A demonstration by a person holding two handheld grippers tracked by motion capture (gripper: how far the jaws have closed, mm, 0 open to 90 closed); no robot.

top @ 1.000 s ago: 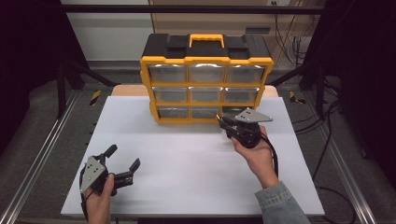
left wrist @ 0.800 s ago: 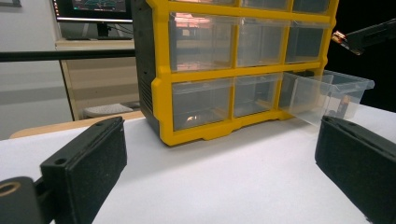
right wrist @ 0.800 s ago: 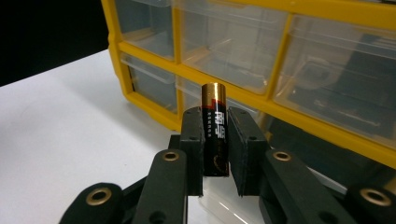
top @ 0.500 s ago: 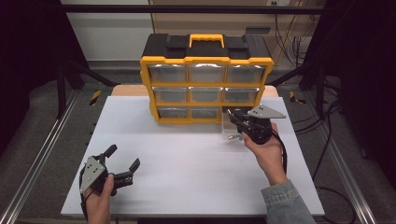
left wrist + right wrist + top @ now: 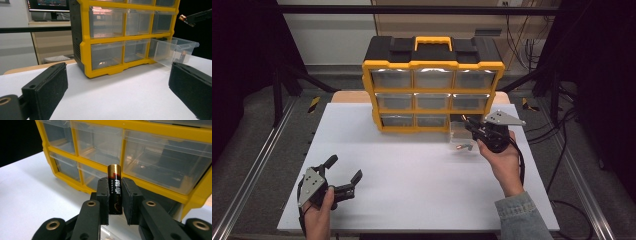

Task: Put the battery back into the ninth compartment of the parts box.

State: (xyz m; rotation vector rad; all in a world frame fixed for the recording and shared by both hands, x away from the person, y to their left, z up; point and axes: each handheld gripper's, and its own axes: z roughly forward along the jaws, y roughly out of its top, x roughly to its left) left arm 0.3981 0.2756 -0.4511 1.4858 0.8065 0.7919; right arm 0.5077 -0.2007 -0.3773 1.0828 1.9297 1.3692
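Note:
A yellow and black organizer (image 5: 434,85) with clear drawers stands at the back of the white table. Its bottom right drawer (image 5: 460,132) (image 5: 172,48) is pulled out, with a battery (image 5: 463,147) (image 5: 183,55) lying inside. My right gripper (image 5: 469,122) (image 5: 115,195) hovers just above and to the right of that drawer. It is shut on a black and gold battery (image 5: 115,191), which stands upright between the pads. This battery's tip also shows in the left gripper view (image 5: 183,17). Near the table's front left, my left gripper (image 5: 344,175) (image 5: 120,87) rests open and holds nothing.
The white table top (image 5: 412,170) stretches between the two hands. Metal frame rails (image 5: 257,165) run along both sides of the table. Cables (image 5: 562,130) hang at the right.
The right hand has drifted to the right and slightly up with the battery in its jaws, away from the drawer's front. The left gripper has stayed put.

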